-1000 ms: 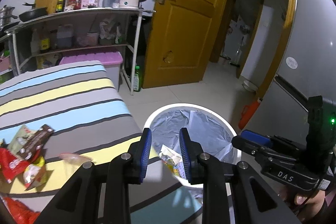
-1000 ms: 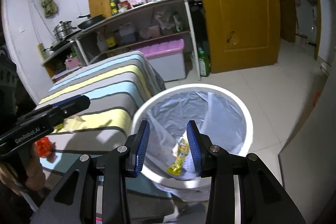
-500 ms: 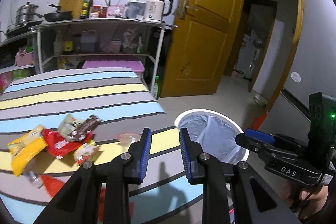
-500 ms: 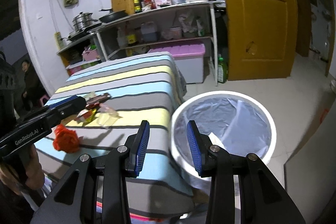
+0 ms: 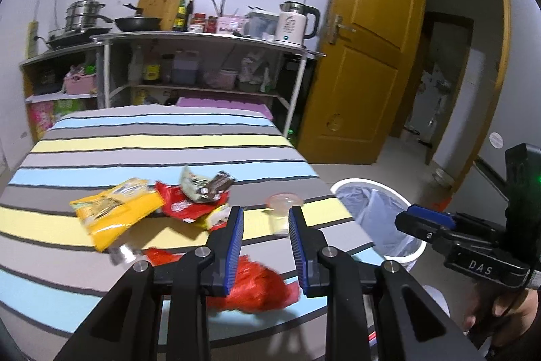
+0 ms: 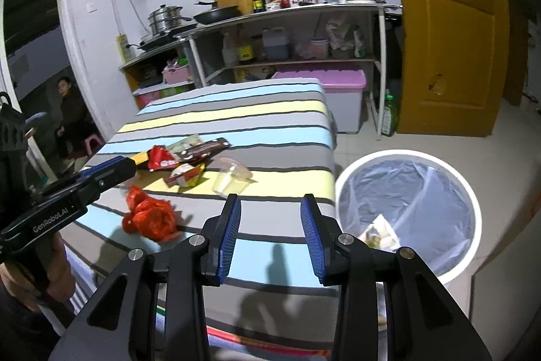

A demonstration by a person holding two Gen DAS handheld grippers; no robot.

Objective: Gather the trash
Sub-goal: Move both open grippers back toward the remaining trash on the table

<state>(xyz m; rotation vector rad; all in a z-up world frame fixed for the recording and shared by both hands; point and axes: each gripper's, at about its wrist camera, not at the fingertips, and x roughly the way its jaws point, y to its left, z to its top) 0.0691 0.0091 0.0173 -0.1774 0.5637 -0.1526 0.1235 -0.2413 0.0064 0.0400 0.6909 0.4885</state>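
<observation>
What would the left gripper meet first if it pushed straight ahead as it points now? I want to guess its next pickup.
Probably the clear plastic cup lying on the striped tablecloth: it sits in line between the empty, open fingers of the left gripper. Depth is unclear; the red plastic bag lies nearer but lower.

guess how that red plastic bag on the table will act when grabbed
The red bag looks crumpled and thin, so it will probably squash and hang limp. It likely weighs little and could slide on the cloth if pushed.
</observation>
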